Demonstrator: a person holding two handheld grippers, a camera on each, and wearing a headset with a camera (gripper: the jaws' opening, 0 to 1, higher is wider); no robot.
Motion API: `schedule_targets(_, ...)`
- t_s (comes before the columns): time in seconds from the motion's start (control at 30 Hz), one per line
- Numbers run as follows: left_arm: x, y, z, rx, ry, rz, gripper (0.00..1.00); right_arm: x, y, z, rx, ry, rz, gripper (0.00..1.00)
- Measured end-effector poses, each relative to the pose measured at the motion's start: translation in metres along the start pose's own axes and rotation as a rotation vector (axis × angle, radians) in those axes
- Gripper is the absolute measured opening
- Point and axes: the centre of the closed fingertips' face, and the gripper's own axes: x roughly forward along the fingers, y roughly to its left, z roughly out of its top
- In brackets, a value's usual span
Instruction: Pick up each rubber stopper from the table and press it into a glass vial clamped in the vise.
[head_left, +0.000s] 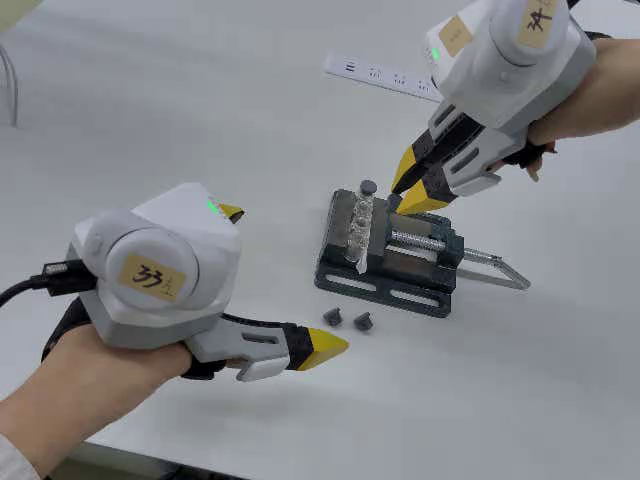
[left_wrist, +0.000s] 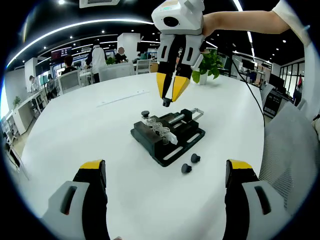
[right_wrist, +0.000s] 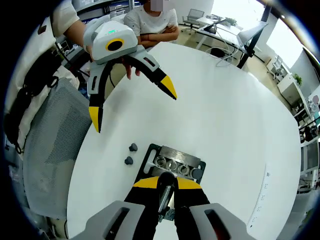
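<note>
Head view: one vial (head_left: 362, 206) is plugged. My right gripper (head_left: 405, 196) pinches a stopper (left_wrist: 166, 102); my left gripper (head_left: 285, 279) gapes wide, empty. Two loose stoppers (head_left: 333, 316) wait on the tabletop (head_left: 150, 120).

Head view looks down; gripper views share the vise (head_left: 420, 268).

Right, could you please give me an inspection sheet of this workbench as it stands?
Surface: white table.
Job's things: vise clamps a row of glass vials; the end one has a fitted stopper; two loose stoppers lie beside the vise.
Clutter: power strip.
Grippers: left gripper open; right gripper shut on a held stopper above the vise.
Cables: black cable from the left gripper.
Surroundings: office, seated person, mesh chair.
</note>
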Motion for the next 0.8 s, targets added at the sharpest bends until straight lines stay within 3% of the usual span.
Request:
schedule_targets(0.43, -0.004, 0.003, -0.004, -0.018, 0.0, 0.009, 0.99, 0.015, -0.02, -0.005, -0.087, 0.106, 0.041, 0.05)
schedule_targets(0.8, -0.005, 0.006, -0.005, -0.026, 0.002, 0.01, 0.99, 0.023, -0.024, 0.0, -0.138, 0.141, 0.057, 0.05)
